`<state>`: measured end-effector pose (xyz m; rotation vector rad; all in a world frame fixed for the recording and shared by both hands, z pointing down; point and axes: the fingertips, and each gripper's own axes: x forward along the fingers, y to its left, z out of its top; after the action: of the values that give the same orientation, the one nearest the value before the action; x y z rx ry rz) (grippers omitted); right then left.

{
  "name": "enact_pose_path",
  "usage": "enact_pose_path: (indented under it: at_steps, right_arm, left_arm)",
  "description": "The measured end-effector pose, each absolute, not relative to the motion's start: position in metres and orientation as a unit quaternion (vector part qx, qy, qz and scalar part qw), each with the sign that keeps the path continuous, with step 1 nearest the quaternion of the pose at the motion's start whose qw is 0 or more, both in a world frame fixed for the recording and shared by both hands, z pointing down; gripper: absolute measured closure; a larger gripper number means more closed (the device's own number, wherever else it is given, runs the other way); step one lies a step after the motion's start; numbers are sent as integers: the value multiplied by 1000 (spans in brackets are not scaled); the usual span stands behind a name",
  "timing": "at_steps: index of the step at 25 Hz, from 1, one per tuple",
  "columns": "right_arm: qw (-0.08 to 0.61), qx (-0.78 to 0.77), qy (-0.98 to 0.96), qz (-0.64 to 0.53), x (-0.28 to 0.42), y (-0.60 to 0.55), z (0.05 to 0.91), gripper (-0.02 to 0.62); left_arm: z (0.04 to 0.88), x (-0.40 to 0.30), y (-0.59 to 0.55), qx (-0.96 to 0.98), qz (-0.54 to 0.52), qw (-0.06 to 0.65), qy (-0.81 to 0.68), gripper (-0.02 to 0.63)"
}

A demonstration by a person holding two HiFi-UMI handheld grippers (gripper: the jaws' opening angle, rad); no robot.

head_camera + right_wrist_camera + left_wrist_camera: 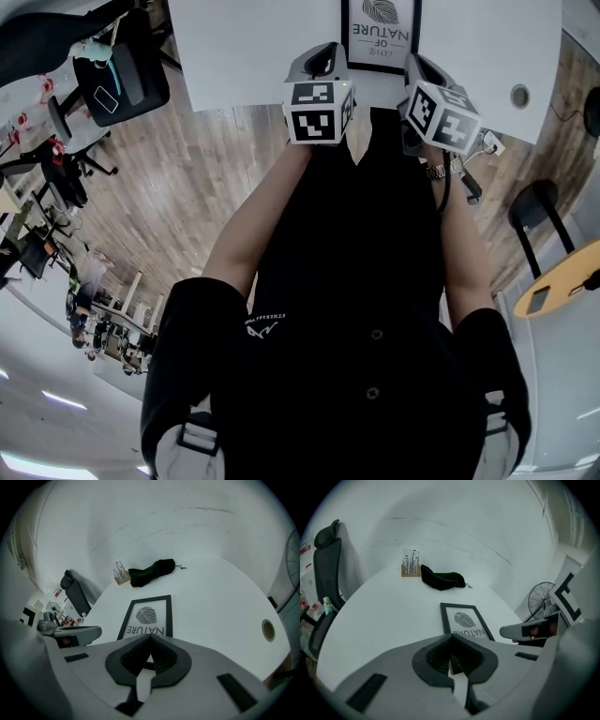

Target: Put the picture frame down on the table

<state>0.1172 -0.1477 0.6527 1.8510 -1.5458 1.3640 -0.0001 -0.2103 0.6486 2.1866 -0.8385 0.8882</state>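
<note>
A: Where is the picture frame (464, 620)?
B: Flat on the surface (384, 616), just beyond the left gripper (452, 638) and right gripper (150, 639), touching neither.
A: Their jaws?
B: Both closed, holding nothing.

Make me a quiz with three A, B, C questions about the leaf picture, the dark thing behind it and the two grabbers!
1. Where is the picture frame?
A) lying flat on the white table
B) standing upright against a wall
C) down on the floor

2. What colour is the soft bag behind it?
A) red
B) black
C) yellow

3. How are the jaws of the left gripper and the right gripper?
A) together, with nothing between them
B) wide apart
C) closed on the frame

Answers:
1 A: both gripper views show it lying flat on the tabletop, beyond the jaws.
2 B: it is a black heap next to a small wooden stand.
3 A: each gripper's own view shows its jaws meeting, with the frame lying apart from them.
</note>
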Motion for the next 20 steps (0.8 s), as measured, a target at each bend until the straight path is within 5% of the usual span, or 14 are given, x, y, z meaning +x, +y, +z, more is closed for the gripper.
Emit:
enact_pose_path:
  at_steps: [20]
  right_arm:
    - [164,685,-573,418,69,-157,575,595]
  left_arm:
    - [567,-3,-214,887,283,259,-257,600]
